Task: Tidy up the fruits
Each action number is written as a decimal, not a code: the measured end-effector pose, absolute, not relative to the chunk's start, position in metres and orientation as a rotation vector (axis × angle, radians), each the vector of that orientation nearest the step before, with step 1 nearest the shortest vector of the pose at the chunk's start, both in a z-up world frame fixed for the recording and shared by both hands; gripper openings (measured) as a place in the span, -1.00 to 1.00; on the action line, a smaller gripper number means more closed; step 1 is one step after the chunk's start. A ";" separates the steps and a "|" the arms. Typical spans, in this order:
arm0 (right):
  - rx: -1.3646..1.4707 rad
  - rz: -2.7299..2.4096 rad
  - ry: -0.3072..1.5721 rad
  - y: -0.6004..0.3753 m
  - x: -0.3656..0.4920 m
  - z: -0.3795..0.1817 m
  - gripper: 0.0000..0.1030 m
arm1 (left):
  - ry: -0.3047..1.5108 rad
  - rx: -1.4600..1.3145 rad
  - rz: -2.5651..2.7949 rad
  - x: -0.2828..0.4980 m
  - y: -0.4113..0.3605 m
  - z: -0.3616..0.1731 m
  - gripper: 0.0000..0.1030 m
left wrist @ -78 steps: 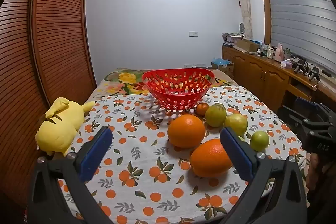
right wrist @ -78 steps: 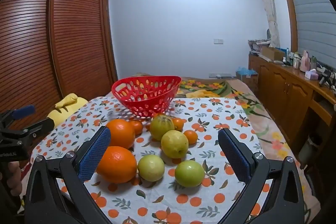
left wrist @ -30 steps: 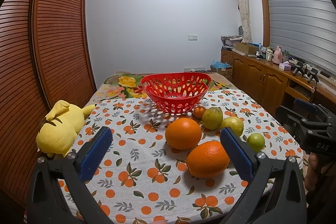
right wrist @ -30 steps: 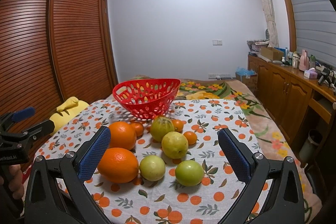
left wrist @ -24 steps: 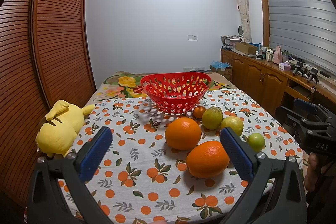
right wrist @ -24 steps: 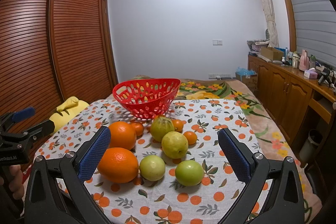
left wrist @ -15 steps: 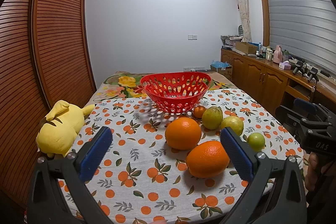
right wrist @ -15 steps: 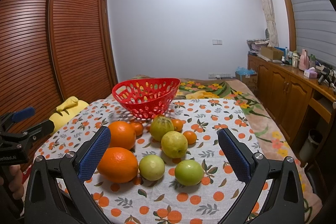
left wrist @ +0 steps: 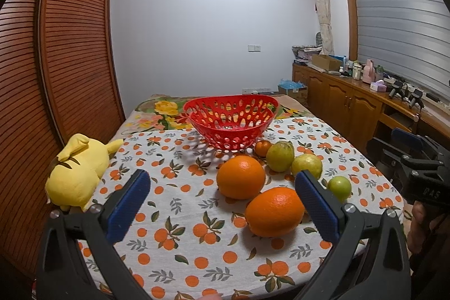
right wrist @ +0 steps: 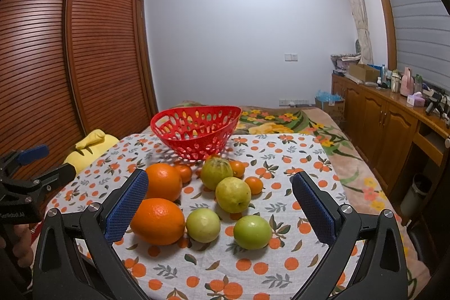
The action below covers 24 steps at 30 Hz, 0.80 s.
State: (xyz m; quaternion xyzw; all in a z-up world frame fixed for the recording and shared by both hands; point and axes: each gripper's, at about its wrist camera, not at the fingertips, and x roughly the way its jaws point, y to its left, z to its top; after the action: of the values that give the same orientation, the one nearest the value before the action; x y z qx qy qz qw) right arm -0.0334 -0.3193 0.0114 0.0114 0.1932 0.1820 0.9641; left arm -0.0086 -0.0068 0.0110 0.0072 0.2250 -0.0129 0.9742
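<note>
Red perforated plastic basket (right wrist: 197, 128) at far end of tabletop w/ orange-print cloth (right wrist: 281, 266), nothing visible inside. Fruit clustered in front of it: two large round oranges (right wrist: 157, 221), yellow-green guava-like fruits (right wrist: 233, 194), two pale green round fruits (right wrist: 252, 227), small tangerines (right wrist: 254, 184). Left gripper (left wrist: 222, 205) fingers wide apart, holding nothing, near orange just inside rt finger. Right gripper (right wrist: 219, 207) fingers wide apart, holding nothing, fruit between. Yellow plush toy (left wrist: 77, 167) at left edge.
</note>
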 end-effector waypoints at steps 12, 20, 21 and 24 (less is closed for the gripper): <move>0.024 0.367 0.404 -0.322 -0.031 0.012 1.00 | 0.482 0.018 -0.059 -0.003 -0.010 0.000 1.00; 0.015 0.360 0.434 -0.326 -0.023 -0.001 1.00 | 0.541 0.017 -0.127 0.017 -0.018 -0.016 1.00; 0.017 0.359 0.441 -0.327 -0.020 -0.004 1.00 | 0.552 0.020 -0.135 0.021 -0.020 -0.020 1.00; 0.014 0.351 0.455 -0.331 -0.014 -0.012 0.99 | 0.577 0.024 -0.150 0.031 -0.022 -0.028 1.00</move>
State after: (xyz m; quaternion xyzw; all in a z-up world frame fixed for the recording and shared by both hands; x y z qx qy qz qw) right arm -0.0144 -0.3313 -0.0115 0.0069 0.2244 0.1729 0.9590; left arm 0.0310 -0.0221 -0.0275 0.0118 0.2841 -0.0739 0.9559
